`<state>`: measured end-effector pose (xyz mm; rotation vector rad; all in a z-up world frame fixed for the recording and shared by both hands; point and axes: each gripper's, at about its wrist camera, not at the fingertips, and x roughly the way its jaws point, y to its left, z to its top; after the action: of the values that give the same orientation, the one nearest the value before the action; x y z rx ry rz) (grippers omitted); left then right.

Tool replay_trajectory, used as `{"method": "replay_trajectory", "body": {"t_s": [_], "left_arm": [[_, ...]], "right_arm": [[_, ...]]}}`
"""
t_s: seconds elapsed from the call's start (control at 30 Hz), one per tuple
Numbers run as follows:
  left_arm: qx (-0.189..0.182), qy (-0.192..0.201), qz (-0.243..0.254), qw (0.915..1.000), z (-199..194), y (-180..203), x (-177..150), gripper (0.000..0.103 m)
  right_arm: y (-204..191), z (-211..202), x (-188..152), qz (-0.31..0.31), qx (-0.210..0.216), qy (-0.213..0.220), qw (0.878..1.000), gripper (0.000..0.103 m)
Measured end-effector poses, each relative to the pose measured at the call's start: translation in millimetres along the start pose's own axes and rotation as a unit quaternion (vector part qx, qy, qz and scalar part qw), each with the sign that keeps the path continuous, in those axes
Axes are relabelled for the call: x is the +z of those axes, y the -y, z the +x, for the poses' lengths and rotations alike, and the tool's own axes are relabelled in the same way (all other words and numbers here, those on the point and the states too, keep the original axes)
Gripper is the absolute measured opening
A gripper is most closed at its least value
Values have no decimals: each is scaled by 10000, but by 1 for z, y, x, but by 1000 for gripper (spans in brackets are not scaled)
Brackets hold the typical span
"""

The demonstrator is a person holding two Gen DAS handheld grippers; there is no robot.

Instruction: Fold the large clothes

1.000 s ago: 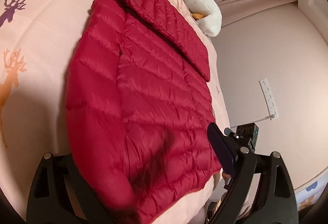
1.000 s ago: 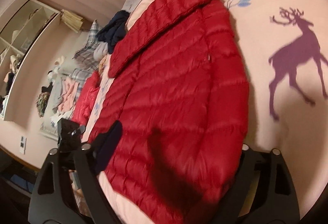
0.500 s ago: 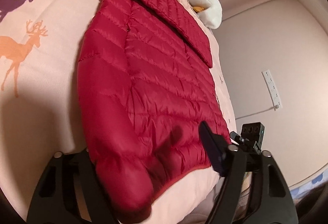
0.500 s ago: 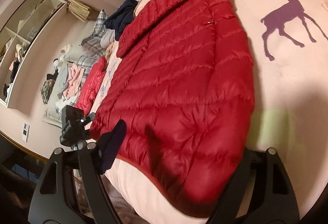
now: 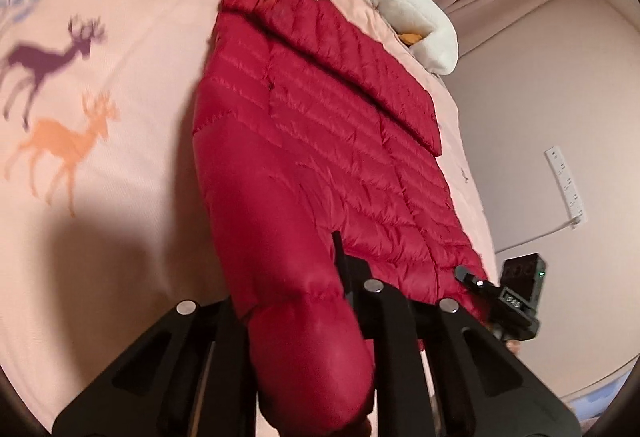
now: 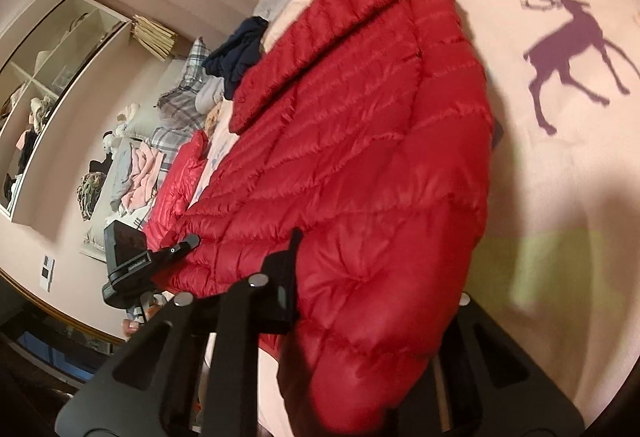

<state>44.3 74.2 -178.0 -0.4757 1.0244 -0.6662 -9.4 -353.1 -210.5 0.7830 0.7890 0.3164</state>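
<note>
Both sets of tongs have gone from wide apart a second ago to closing on the near hem corners of the red down jacket, which lies flat and face-up on the pink deer-print bed, collar toward the far pillows and hem at the bed's near edge. At the jacket's left bottom corner the left tongs are pinching down on a thick roll of padded fabric, and that corner is bunched up off the bed between the jaws. At the other bottom corner the right tongs are likewise closing on the puffy hem, its fabric wedged between the jaws. To do this fold well, I judge both corners should rise together and travel evenly toward the collar, keeping the hem taut between them so the slippery quilting does not sag or twist, and the grips should bite deep, since down compresses and can slide out
</note>
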Motion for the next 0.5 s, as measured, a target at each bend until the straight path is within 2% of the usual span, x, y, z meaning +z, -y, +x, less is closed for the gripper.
{"method": "replay_trajectory", "body": {"t_s": [0.17,0.5], "left_arm": [[408,181,399,9982,-10,25,2,12],[537,372,743,9951,-18,57,9,12]], "right_arm": [[-10,-10,1,-191,33,208,9996,15],[-28,-28,1,-489,162,388,9979,14]]}}
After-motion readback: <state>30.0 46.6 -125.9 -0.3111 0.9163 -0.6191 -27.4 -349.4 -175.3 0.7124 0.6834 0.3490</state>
